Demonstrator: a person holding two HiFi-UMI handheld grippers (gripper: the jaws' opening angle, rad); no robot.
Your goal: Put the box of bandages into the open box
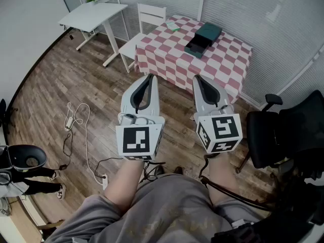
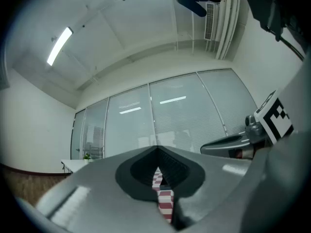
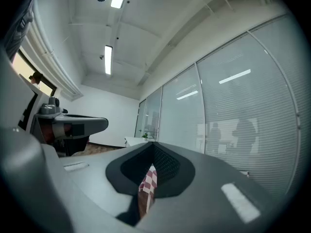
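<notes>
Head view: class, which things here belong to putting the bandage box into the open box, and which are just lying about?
Job: box of bandages, open box, checked table, left gripper, right gripper.
Lying about: white chair, white desk, black office chair, floor cables.

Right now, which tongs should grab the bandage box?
Probably left: the bandage box lies left on the table, nearer the left tongs; the open box faces the right tongs.

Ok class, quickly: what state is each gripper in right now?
Left gripper: closed, holding nothing.
Right gripper: closed, holding nothing.
</notes>
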